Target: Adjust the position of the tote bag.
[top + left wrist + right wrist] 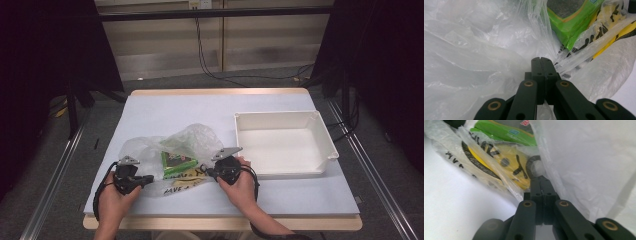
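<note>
Both grippers, left [148,178] and right [205,171], were clamped on the bag [200,137] at lower centre (green packet [177,163] inside); the bin [327,145] was unfilled.

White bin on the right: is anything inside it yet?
No. In the high view the white bin shows a bare floor, and the green packet lies inside the plastic bag on the table.
</note>
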### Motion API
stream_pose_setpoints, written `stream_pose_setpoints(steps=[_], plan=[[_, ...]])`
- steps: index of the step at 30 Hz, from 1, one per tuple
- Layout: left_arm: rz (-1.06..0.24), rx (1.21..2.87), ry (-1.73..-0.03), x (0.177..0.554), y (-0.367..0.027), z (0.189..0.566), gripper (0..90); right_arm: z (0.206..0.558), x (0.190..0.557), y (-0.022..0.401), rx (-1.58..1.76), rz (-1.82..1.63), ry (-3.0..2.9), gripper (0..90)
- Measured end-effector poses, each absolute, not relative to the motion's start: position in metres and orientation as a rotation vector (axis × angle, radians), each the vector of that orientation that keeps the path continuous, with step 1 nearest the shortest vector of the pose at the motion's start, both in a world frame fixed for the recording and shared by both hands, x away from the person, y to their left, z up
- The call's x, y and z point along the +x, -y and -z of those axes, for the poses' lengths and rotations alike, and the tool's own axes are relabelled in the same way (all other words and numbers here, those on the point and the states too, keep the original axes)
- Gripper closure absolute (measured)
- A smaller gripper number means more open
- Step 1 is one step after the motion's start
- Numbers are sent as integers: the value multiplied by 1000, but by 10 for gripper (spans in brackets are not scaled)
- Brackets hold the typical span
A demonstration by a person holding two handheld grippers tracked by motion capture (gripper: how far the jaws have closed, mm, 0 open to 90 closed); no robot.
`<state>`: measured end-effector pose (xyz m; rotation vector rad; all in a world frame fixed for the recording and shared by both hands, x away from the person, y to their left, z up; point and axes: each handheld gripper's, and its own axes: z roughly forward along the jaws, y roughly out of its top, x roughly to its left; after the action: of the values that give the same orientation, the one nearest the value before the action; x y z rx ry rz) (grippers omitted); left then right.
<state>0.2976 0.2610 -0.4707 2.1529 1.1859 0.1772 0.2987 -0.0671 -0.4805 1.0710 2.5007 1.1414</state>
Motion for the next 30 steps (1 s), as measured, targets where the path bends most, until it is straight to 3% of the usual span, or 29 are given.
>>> stream_pose_setpoints(steps=[3,8,16,23,30], plan=[[-148,2125,-1194,298,-263,472,900,477,298,65,1053,-1184,-2471,739],[-144,2135,-1180,299,-262,472,896,471,303,54,1052,-1193,-2451,558],[-133,2124,-1162,301,-264,473,888,486,314,45,1031,-1088,-2473,410],[-131,2105,-1156,302,-260,474,853,486,313,39,1059,-1049,-2440,466],[-132,2088,-1150,305,-256,476,813,488,309,36,1014,-1104,-2449,852]])
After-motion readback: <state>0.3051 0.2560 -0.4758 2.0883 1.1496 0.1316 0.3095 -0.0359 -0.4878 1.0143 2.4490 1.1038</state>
